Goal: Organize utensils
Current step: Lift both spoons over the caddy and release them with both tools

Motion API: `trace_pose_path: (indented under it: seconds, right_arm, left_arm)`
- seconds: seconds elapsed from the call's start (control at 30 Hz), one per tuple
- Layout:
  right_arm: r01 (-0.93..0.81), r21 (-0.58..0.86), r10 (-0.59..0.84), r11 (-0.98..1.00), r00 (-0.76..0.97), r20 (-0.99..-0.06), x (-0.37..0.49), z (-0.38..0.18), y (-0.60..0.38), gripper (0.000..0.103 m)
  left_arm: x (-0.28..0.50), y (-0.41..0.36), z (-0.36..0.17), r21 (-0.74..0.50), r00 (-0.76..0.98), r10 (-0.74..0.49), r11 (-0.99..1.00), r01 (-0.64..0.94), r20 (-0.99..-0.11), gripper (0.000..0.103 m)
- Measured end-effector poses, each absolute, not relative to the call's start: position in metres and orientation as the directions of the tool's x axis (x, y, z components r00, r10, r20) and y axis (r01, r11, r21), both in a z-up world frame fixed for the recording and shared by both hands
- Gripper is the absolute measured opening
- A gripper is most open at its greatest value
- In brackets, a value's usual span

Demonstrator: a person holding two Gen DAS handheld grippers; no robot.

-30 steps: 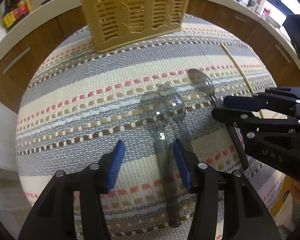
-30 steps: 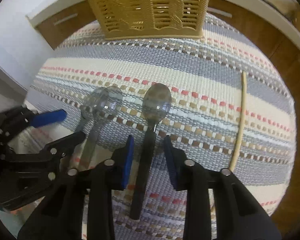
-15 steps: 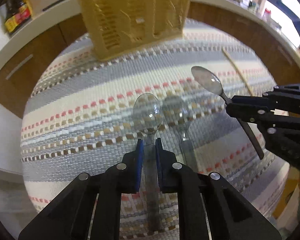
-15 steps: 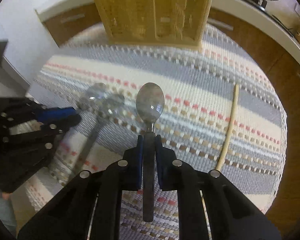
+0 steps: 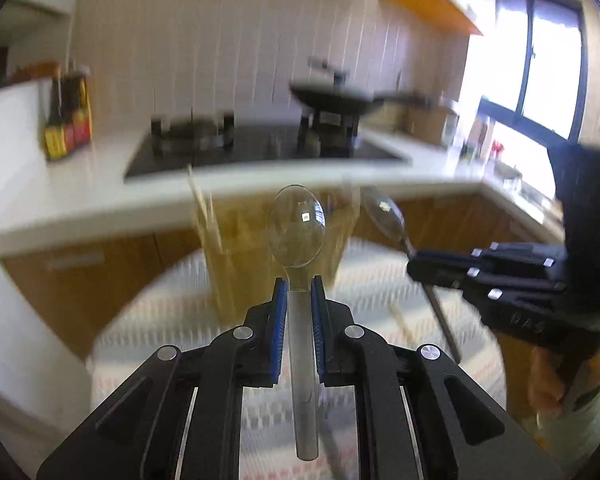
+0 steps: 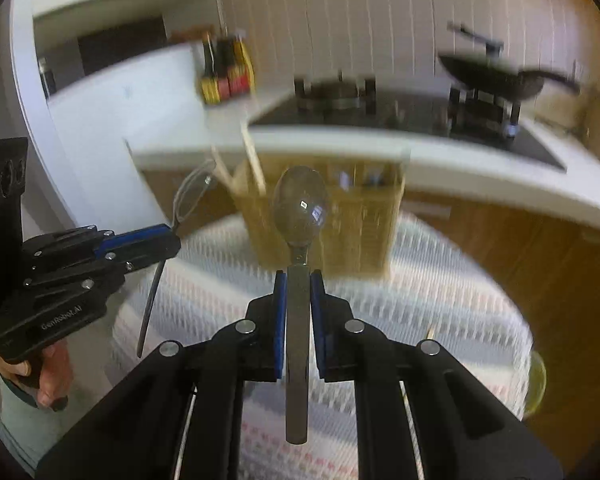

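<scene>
The left wrist view has a window (image 5: 548, 76) at its upper right and a bare stick (image 5: 400, 320) lying on the striped mat (image 5: 160, 320); the right wrist view shows instead a white wall (image 6: 100, 120) at left and a yellowish round thing (image 6: 538, 380) at the mat's right edge (too blurred to name). Both see the woven basket (image 6: 360, 220) at mid-frame with sticks standing in it, the stove (image 5: 260, 148) and the pan (image 5: 332, 98) behind.

A second ago both spoons lay flat on the mat with the tools above them; now both are lifted clear, and the kitchen fills the upper frame where the mat did.

The left tool (image 5: 299, 292) is pinched narrow on the handle of the clear spoon (image 5: 296, 226), bowl up at centre. The right tool (image 6: 298, 284) is likewise clamped on the dark handle of the metal spoon (image 6: 300, 208), held in front of the basket. A hand (image 6: 50, 372) grips the left tool at lower left
</scene>
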State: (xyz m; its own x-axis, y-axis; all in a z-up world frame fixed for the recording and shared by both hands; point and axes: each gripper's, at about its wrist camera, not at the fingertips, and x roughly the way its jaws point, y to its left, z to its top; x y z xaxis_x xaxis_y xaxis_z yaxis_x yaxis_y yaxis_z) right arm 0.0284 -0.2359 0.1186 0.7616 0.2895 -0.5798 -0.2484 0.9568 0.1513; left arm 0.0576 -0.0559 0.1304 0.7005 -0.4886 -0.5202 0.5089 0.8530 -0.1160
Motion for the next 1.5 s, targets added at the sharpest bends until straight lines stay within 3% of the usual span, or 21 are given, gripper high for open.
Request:
trace_pose_path:
  seconds: [0.3, 0.7, 1.13, 1.5]
  right_arm:
    - [-0.261, 0.143, 0.296, 0.955, 0.871, -0.392, 0.078, 0.160, -0.237, 0.010]
    - [-0.136, 0.099, 0.155, 0.986, 0.963, -0.221, 0.162, 0.152, -0.259, 0.010]
    - [-0.154, 0.232, 0.207, 0.960, 0.952, -0.225, 0.198, 0.107, -0.278, 0.010]
    - [-0.160, 0.193, 0.201, 0.968, 0.955, -0.218, 0.183, 0.089, -0.267, 0.011]
  left_arm:
    - [0.096, -0.059, 0.183, -0.167, 0.795, -0.513, 0.858, 0.486, -0.324, 0.010]
    - [0.162, -0.062, 0.160, -0.204, 0.909, -0.390, 0.911, 0.359, -0.145, 0.010]
    - [0.187, -0.069, 0.119, -0.156, 0.944, -0.299, 0.948, 0.277, -0.140, 0.010]
    - [0.181, -0.066, 0.103, -0.152, 0.945, -0.304, 0.946, 0.285, -0.119, 0.012]
